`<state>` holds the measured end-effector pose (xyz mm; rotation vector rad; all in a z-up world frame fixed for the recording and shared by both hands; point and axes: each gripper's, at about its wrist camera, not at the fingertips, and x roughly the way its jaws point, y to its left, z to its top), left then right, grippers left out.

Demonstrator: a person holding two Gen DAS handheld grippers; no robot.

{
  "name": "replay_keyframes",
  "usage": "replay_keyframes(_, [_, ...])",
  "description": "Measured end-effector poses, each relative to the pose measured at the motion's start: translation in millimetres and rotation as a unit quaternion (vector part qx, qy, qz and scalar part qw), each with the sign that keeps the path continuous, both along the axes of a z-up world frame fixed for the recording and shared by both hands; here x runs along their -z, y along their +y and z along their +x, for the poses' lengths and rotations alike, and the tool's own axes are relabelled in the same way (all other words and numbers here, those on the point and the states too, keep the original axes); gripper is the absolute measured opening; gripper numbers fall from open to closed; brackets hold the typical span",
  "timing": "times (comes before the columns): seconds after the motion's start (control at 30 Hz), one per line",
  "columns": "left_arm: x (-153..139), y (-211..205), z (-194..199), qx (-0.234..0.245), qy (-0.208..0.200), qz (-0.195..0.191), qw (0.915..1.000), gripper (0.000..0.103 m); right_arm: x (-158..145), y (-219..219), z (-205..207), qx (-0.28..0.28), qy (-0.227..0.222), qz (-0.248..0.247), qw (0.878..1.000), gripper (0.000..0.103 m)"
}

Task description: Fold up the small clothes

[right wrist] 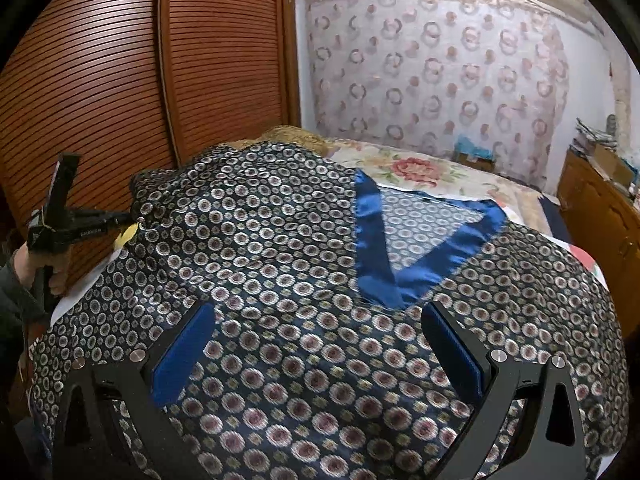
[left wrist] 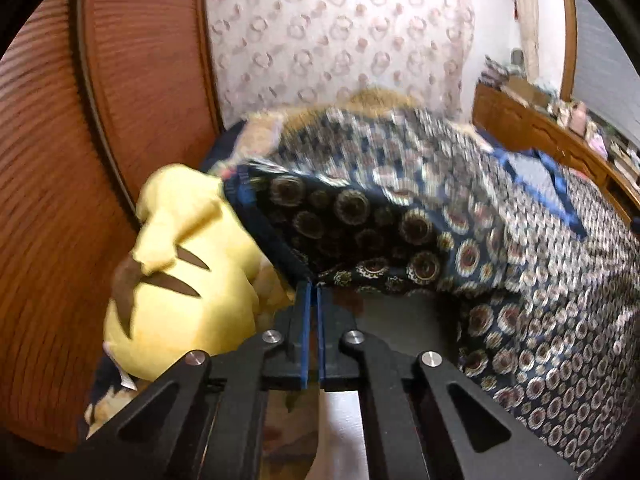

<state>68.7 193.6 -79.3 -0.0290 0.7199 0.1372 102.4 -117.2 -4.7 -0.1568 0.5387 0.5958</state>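
Note:
A dark navy top (right wrist: 280, 248) with a circle print and a blue satin V-neck trim (right wrist: 384, 264) lies spread on the bed. My left gripper (left wrist: 314, 286) is shut on the garment's left edge (left wrist: 360, 240) and lifts it, so the dark inner side shows. In the right wrist view the left gripper (right wrist: 120, 218) holds the fabric's far left corner. My right gripper (right wrist: 320, 344) is open, its blue pads (right wrist: 188, 352) wide apart just above the front of the garment, holding nothing.
A yellow plush toy (left wrist: 180, 264) lies at the bed's left side by the wooden slatted wardrobe (right wrist: 100, 80). A floral bedsheet (right wrist: 420, 172) lies beyond the garment. A patterned curtain (right wrist: 440, 72) hangs behind. A cluttered wooden cabinet (right wrist: 600, 208) stands at the right.

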Motion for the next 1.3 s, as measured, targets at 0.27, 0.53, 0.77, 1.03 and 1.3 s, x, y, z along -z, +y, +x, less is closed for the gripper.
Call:
replay_keyframes(0.27, [-64, -22, -5, 0.029, -0.078, 0.011, 0.9965, 0.002, -2, -3, 13, -0.003, 0.011, 0.006, 1.000, 0.101])
replay_keyframes(0.53, [-86, -81, 17, 0.107, -0.089, 0.014, 0.9901, 0.002, -6, -27, 15, 0.021, 0.008, 0.018, 1.000, 0.100])
replay_keyframes(0.77, [-77, -122, 11, 0.154, -0.062, 0.006, 0.9860, 0.008, 0, -43, 12, 0.035, 0.012, 0.024, 0.999, 0.100])
replay_keyframes(1.03, [-76, -108, -22, 0.142, -0.069, -0.009, 0.9874, 0.079, -6, -38, 19, 0.016, 0.015, 0.025, 0.999, 0.098])
replay_keyframes(1.3, [-78, -78, -63, 0.087, -0.092, -0.020, 0.9918, 0.081, -41, 4, 26, -0.047, -0.018, 0.032, 0.998, 0.095])
